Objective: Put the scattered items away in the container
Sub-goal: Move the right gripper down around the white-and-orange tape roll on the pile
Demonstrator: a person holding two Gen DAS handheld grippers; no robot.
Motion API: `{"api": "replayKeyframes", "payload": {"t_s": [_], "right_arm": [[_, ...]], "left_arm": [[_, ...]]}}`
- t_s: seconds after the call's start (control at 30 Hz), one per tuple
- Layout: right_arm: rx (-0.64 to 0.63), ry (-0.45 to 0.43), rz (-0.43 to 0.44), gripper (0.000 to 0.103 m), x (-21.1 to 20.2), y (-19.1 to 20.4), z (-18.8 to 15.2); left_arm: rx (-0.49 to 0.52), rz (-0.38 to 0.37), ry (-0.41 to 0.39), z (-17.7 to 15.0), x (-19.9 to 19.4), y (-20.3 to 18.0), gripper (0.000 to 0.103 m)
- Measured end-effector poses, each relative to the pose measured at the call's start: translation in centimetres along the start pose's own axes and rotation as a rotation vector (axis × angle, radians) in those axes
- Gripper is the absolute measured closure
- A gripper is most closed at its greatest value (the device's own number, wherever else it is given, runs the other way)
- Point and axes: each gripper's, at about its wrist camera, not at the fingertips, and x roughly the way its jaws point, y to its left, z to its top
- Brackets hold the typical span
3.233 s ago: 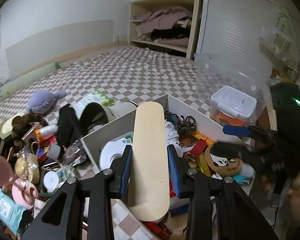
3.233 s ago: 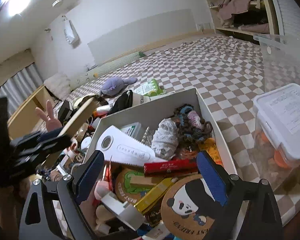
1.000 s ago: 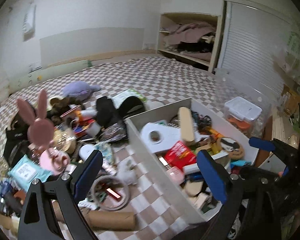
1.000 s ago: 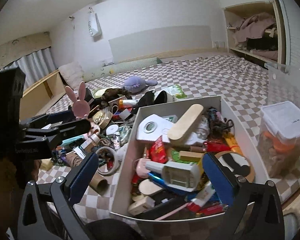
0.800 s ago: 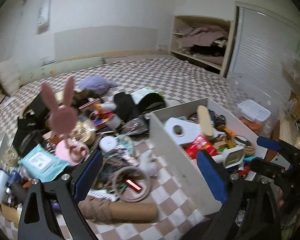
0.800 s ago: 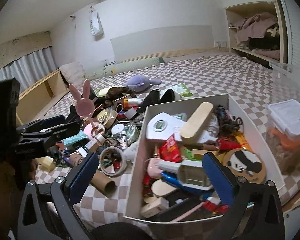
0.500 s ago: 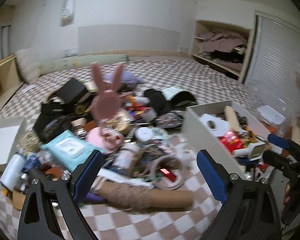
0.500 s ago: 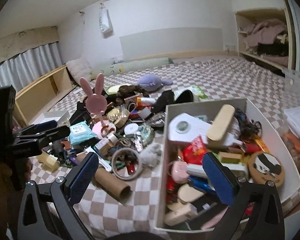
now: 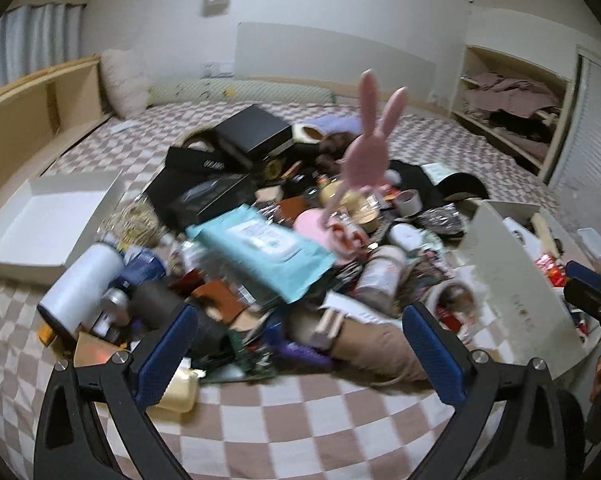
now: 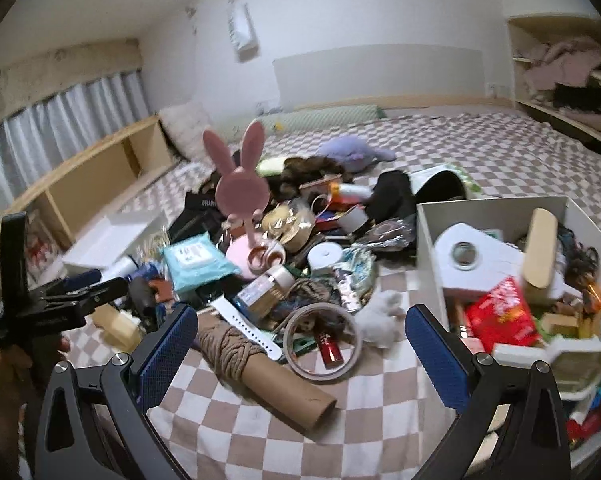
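Note:
A heap of scattered items lies on the checked bedcover: a teal wipes pack (image 9: 260,248), a pink bunny mirror (image 9: 366,152), a white bottle (image 9: 80,292) and a rope-wrapped cardboard tube (image 10: 260,368). My left gripper (image 9: 300,352) hovers over the heap's near edge, its jaws opening wide with nothing between them. My right gripper (image 10: 300,352) is open and empty above the tube and a tape ring (image 10: 320,344). The white container (image 10: 432,240) stands to the right, crammed with things, a wooden board (image 10: 540,248) on top. In the right wrist view the left gripper (image 10: 96,286) shows at the far left.
A shallow white box lid (image 9: 48,220) lies left of the heap. Black boxes (image 9: 252,132) and a purple plush (image 10: 352,152) sit at its far side. A wooden shelf unit (image 10: 92,184) borders the bed on the left. Bare checked cover lies in front of both grippers.
The left gripper let go of the wooden board, which now lies in the container. Both views swung left from the container to the heap, and the left gripper sank closer to it.

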Motion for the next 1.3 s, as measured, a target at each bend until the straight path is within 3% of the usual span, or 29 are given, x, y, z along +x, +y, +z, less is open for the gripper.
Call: {"api": "replayKeyframes", "payload": {"t_s": [0.17,0.53,1.1,1.3], "right_arm": [[-0.071,0.121,0.019,0.000,3.5,1.6,0.3],[-0.235,0.272,-0.080,0.000,10.9,3.2,-0.6],[-0.191,0.437,-0.189,0.000,16.6,0.4,-3.0],[-0.094,0.470,-0.215,0.000,17.2,0.3,-3.4]], "left_arm": [[0.008,0.025,0.005,-1.8,1.5,1.4,0.000],[-0.055,-0.037,0.081,-4.8,3.0,4.1,0.000],[-0.072,-0.046,0.125,-6.0,3.5,4.1,0.000],[-0.067,-0.038,0.136,-6.1,3.7,4.0,0.000]]}}
